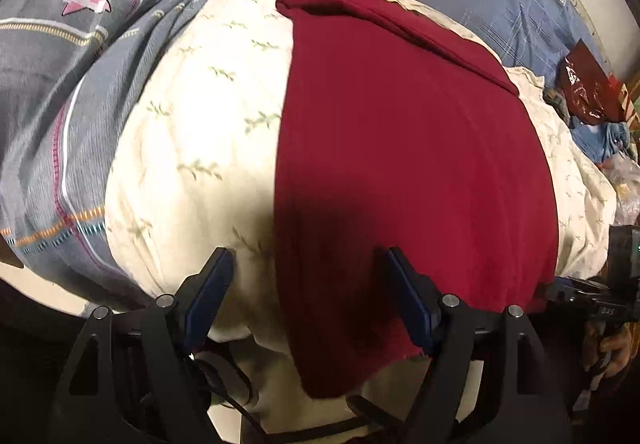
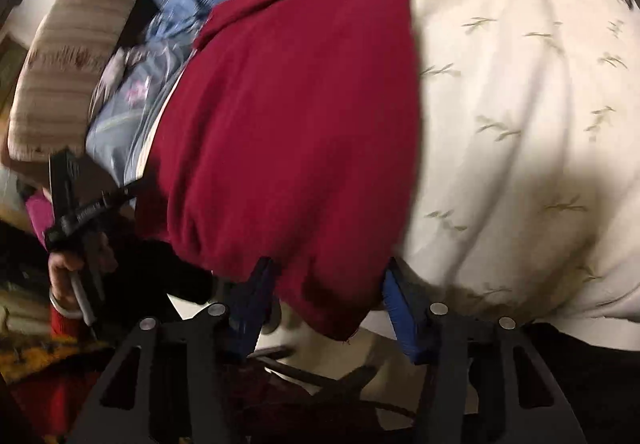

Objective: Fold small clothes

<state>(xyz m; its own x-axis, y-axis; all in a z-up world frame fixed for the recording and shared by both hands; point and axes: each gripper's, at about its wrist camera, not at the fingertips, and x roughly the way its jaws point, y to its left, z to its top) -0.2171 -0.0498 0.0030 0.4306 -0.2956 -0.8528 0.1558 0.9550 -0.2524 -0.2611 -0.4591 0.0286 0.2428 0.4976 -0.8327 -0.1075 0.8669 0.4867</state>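
While red garment (image 1: pixel 400 147) lies flat on cream sheet (image 1: pixel 192 131) over bed, both grippers hover at near hem. Left gripper (image 1: pixel 308 272) fingers released, straddling side edge. Right gripper (image 2: pixel 326 280) fingers released around hem corner, not pinching. Risk: pinch catches sheet too; single-layer grab skews fold.

I read the dark red garment (image 1: pixel 400 147) as soft matt knit cloth, faintly fuzzy at its hem. Under it the cream bedcover (image 1: pixel 192 131) looks like smooth woven cotton with small printed sprigs — no sheen. My left gripper (image 1: pixel 306 264) shows matt black plastic arms, bright metal pivot pins and blue rubbery pads (image 1: pixel 408 296). A glossy red plastic bag (image 1: pixel 584 91) crinkles nearby.
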